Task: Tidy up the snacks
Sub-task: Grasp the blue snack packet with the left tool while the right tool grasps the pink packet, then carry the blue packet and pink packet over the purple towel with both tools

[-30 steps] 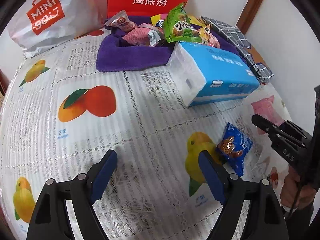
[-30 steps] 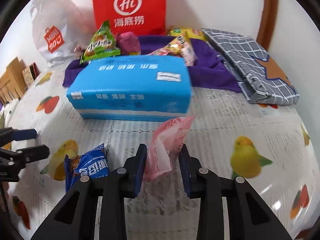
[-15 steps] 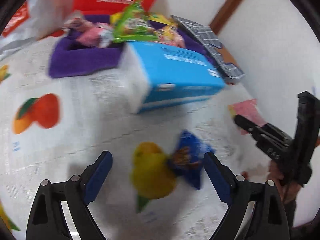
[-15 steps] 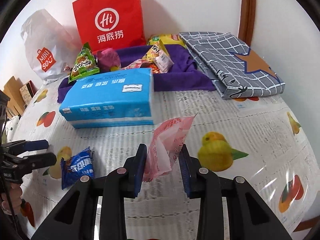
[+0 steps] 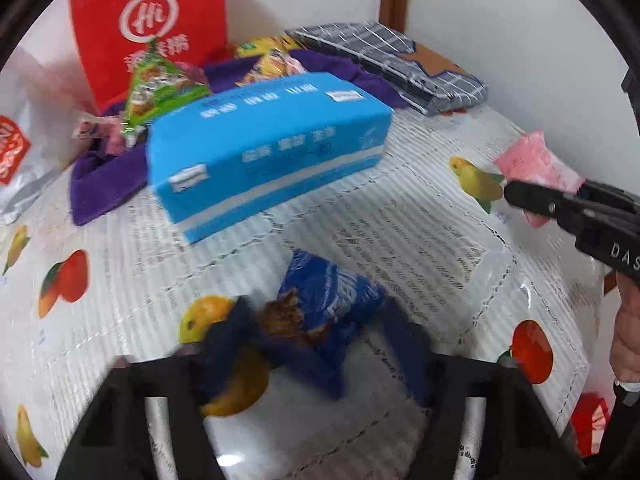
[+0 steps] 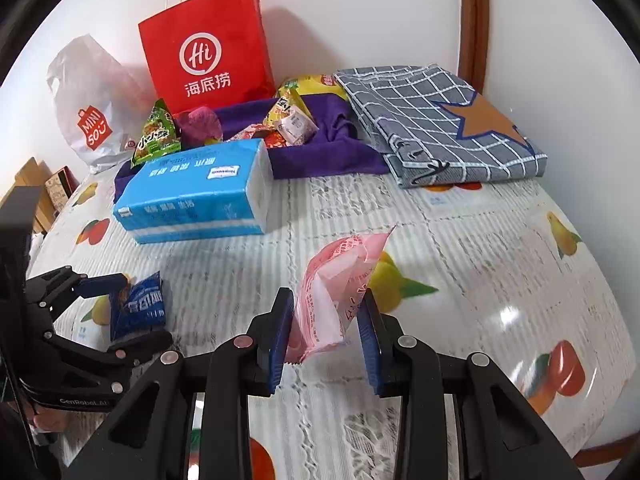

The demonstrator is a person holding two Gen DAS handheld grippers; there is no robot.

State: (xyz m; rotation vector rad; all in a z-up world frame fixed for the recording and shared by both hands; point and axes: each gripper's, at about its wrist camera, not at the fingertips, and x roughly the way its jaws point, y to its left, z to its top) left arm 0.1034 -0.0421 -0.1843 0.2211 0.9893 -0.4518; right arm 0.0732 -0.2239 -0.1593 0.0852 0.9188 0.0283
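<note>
Snacks: blue packet (image 5: pixel 328 312) on the table (image 5: pixel 420 232), at six o'clock from the tissue pack (image 5: pixel 268 152); left tongs (image 5: pixel 316 340) just closing around it, grip unclear. Right tongs (image 6: pixel 326 336) clamp the pink packet (image 6: pixel 340 284). A corner-only pinch could let blue slip.

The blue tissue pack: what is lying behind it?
Behind the tissue pack a purple cloth holds snacks: a green packet, a yellow one and others. The pack covers the cloth's front, so anything low there is hidden.
</note>
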